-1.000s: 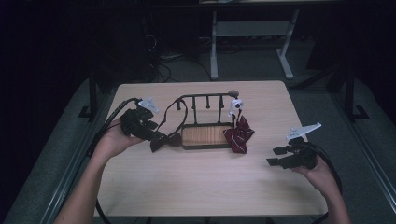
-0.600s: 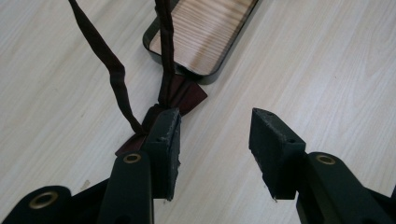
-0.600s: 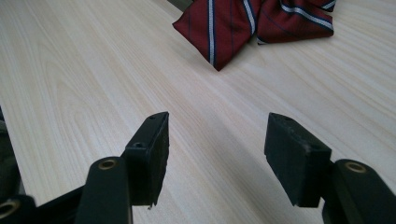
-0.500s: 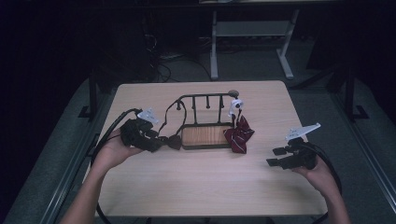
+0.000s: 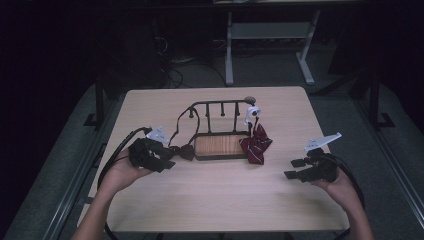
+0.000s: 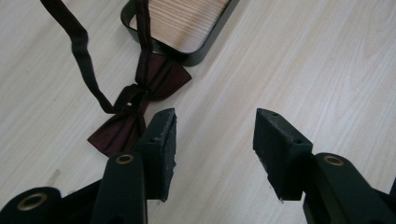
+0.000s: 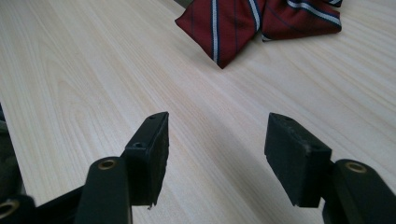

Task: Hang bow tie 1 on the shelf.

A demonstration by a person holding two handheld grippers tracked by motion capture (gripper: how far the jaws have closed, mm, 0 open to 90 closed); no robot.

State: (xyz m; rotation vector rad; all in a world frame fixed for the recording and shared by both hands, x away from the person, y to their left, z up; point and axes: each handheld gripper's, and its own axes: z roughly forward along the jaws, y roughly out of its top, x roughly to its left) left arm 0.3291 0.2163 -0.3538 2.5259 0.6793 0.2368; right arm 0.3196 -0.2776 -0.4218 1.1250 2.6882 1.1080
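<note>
A pale wood-grain surface (image 5: 220,200) with rounded corners stands in a dim room, on a grey floor. Behind it, in the dark, a light-coloured frame with two legs (image 5: 265,40) stands on the floor, and a tangle of cables (image 5: 172,70) lies to its left.

Near the middle of the surface sits a black metal rack (image 5: 220,112) with upright pegs, rising from a dark-rimmed wooden tray (image 5: 220,146). A dark maroon bow tie (image 5: 184,151) lies flat on the surface just left of the tray, touching its corner — its narrow strap (image 5: 180,122) runs up to the rack's left end. A red striped bow tie (image 5: 256,144) lies against the tray's right end, below a small white tag (image 5: 252,114) hanging on the rack.

The left hand-held gripper (image 5: 170,161) is held low at the surface's left side, its jaws spread wide and holding nothing. In the left gripper view the maroon bow tie (image 6: 140,112) lies just past the left jaw tip, with the tray's corner (image 6: 201,51) beyond it.

The right hand-held gripper (image 5: 295,169) is held at the right side, well apart from the rack, jaws also wide and holding nothing. In the right gripper view, bare wood lies between the jaws and the striped bow tie (image 7: 252,23) lies farther ahead.
</note>
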